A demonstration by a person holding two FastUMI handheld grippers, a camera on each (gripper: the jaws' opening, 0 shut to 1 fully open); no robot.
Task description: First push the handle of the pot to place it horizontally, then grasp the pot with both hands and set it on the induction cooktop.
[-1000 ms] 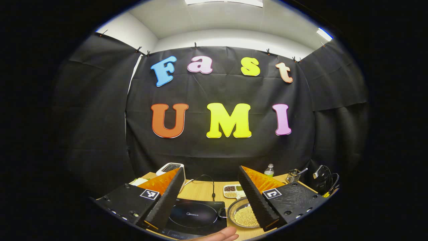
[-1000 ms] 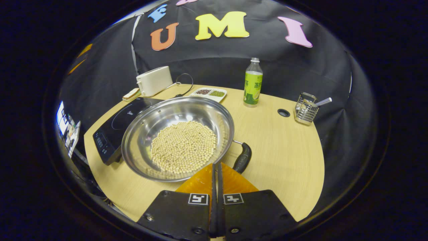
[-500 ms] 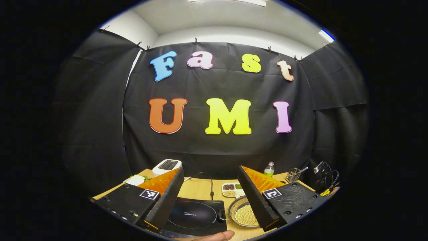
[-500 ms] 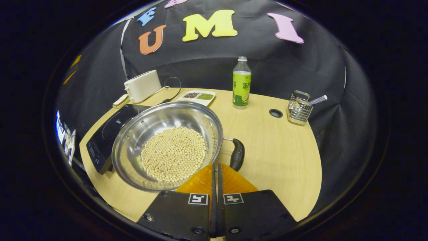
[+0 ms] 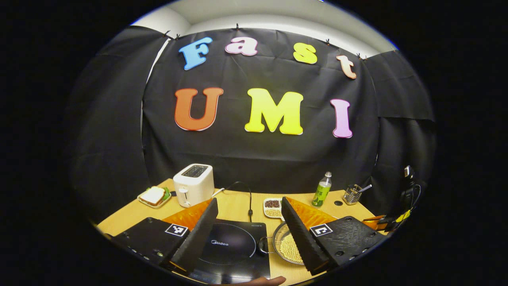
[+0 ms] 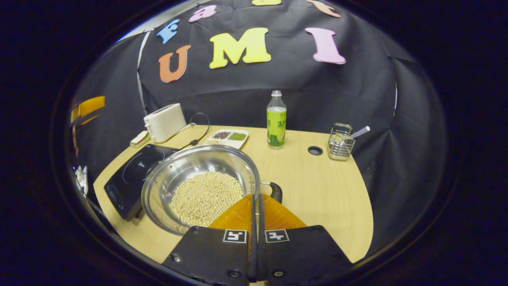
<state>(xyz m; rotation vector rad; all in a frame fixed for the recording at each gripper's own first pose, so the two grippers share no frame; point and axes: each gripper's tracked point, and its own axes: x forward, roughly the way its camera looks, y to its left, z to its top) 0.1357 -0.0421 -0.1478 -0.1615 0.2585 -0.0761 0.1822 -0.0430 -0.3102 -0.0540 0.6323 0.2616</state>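
Black cloth hangs behind a round, light wooden counter.

The right tongs are pressed together with nothing between them. Their tip sits low, just in front of the shiny round metal pot and its black handle. I cannot tell if the tip touches the handle. The pot stands on the counter and holds a heap of small pale beans. Its handle sticks out on the right side of the pot. Just left of the pot lies the flat black induction cooktop.

The left tongs are spread wide and pinch nothing. They hang in the air above the counter. Between their two fingers you see the cooktop, and the pot peeks out beside the right-hand finger. A bit of a hand shows at the bottom edge.

Farther back stand a white toaster with a black cord, a white tray of dark and green seeds, a clear bottle with a green label and a small wire basket with a stick in it. A sandwich on a little plate lies left of the toaster.
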